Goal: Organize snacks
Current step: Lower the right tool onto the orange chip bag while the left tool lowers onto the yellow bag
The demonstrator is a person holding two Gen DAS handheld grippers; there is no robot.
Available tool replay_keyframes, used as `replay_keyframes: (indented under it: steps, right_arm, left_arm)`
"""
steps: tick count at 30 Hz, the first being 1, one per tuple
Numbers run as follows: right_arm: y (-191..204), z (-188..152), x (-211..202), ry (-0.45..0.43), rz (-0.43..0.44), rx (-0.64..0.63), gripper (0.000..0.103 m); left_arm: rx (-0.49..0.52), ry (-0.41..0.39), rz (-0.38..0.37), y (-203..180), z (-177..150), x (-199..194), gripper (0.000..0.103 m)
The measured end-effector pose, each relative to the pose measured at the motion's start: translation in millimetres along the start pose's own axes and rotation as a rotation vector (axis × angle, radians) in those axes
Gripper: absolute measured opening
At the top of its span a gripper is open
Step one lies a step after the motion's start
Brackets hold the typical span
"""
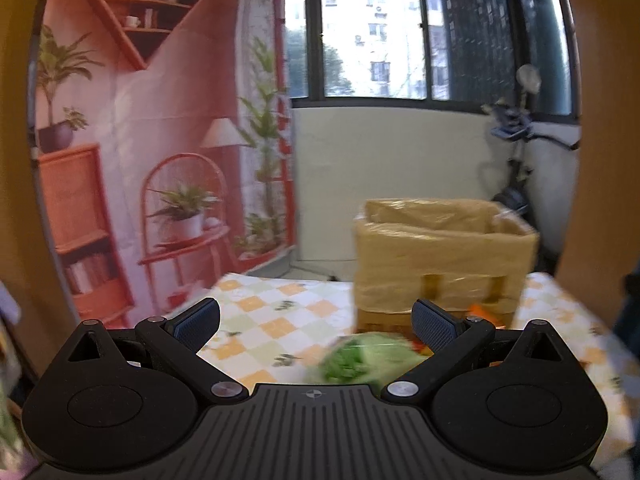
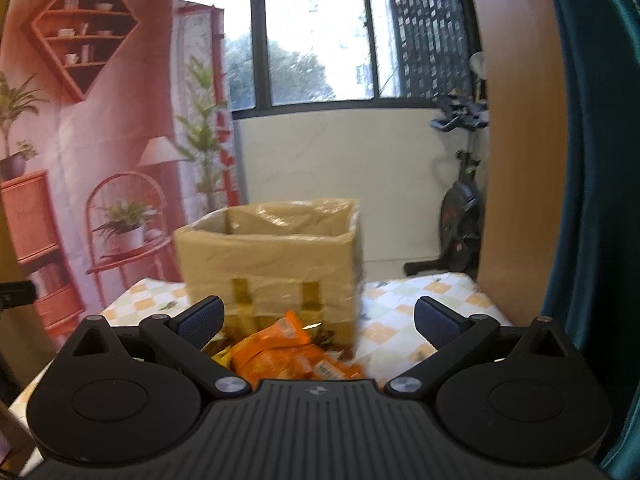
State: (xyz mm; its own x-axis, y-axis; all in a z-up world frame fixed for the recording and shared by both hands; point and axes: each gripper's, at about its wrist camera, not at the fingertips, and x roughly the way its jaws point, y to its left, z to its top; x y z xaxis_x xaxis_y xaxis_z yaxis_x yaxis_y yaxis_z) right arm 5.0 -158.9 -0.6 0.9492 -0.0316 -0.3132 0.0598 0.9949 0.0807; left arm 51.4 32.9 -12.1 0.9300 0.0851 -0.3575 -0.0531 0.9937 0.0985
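Observation:
An open cardboard box [image 1: 444, 256] wrapped in clear tape stands on the checkered tablecloth [image 1: 264, 320]. A green snack bag [image 1: 360, 358] lies on the cloth just in front of the box, low between my left gripper's [image 1: 316, 318] open fingers, untouched. In the right wrist view the same box [image 2: 272, 256] stands straight ahead. Orange snack packets [image 2: 280, 350] and a yellow packet [image 2: 222, 356] lie at its foot, below my right gripper [image 2: 318, 318], which is open and holds nothing.
A printed backdrop [image 1: 160, 140] of shelves and plants hangs at the left behind the table. A window and a white wall lie beyond. An exercise bike [image 2: 460, 216] stands at the back right, and a teal curtain [image 2: 600, 160] hangs along the right edge.

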Motion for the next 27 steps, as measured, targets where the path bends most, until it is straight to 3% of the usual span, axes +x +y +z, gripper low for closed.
replay_keyframes:
  steps: [4,12,17,27]
  right_arm:
    - [-16.0,-4.8,14.6,-0.01,-0.036,0.014,0.103]
    - [-36.3,-20.1,42.8,0.024,-0.071,0.051,0.103]
    - [-43.0,-32.1,58.8,0.075,-0.089,0.061,0.103]
    - [-28.4,-64.7,77.4,0.217,-0.045,0.018,0.103]
  left_arm:
    - [0.015,0.033,0.026,5.8,0.2,21.7,0.103]
    - [0.01,0.064,-0.015,5.2,-11.1,58.5,0.103]
    - [0.012,0.112,-0.065,-4.3,-25.3,71.7,0.102]
    - [0.027,0.215,-0.184,-24.7,-54.2,79.1,0.102]
